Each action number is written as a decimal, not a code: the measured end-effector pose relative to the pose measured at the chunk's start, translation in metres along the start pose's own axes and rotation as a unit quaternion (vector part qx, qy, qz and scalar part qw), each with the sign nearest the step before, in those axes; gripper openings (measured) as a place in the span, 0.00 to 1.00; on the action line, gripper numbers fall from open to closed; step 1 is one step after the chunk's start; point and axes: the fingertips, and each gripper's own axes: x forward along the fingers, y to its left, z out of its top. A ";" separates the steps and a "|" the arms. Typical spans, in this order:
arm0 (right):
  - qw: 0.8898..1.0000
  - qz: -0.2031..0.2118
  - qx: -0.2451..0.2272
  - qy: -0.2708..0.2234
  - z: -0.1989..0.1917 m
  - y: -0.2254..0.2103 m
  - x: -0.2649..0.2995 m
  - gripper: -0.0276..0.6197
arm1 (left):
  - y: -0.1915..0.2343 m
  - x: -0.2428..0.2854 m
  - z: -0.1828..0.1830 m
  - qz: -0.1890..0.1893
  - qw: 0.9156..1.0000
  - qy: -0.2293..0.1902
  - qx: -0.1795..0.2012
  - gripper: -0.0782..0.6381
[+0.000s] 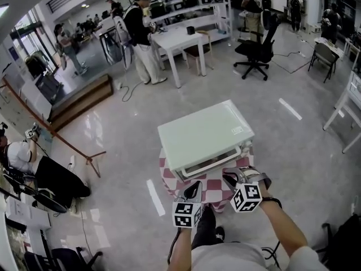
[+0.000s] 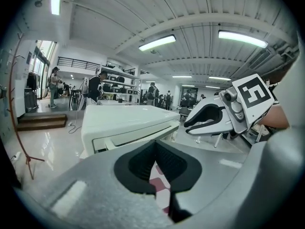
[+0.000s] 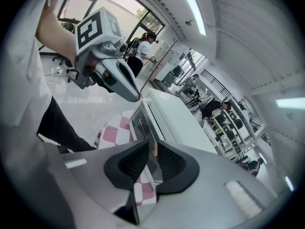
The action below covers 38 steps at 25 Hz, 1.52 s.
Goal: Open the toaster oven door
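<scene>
Head view: toaster oven (image 1: 203,131) on checkered cloth (image 1: 216,191), left gripper (image 1: 194,188) closed, right gripper (image 1: 232,178) parted at its door (image 1: 214,161).

Seen from the head view, the toaster oven (image 1: 206,131) shows mostly its top. Its front is nearly hidden, and its inside cannot be seen. It covers most of the checked cloth (image 1: 168,176), and whatever holds the cloth up is hidden. The person's right arm (image 1: 285,224) and left arm (image 1: 179,248) are cut off at the near edge. A person on the floor (image 1: 20,156) at the left is partly cut off too. The far people (image 1: 295,4) are too small to tell much. In the right gripper view, the right gripper (image 3: 152,149) hides the near part of the oven's front.
</scene>
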 end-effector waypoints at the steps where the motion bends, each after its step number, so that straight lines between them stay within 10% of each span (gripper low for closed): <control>1: 1.000 0.002 -0.015 0.007 -0.001 0.000 0.002 0.13 | 0.000 0.002 -0.001 -0.001 1.000 0.002 -0.001 0.11; 20: 0.985 0.024 -0.147 0.082 -0.008 -0.009 0.074 0.25 | 0.026 0.000 0.004 0.002 1.000 0.014 0.018 0.12; 28: 0.963 0.006 -0.238 0.129 -0.016 -0.014 0.092 0.20 | 0.033 -0.002 0.003 0.000 1.000 0.016 0.019 0.12; 38: 0.957 -0.008 -0.246 0.153 -0.014 -0.014 0.091 0.19 | 0.032 -0.003 -0.010 -0.004 1.000 0.023 0.007 0.12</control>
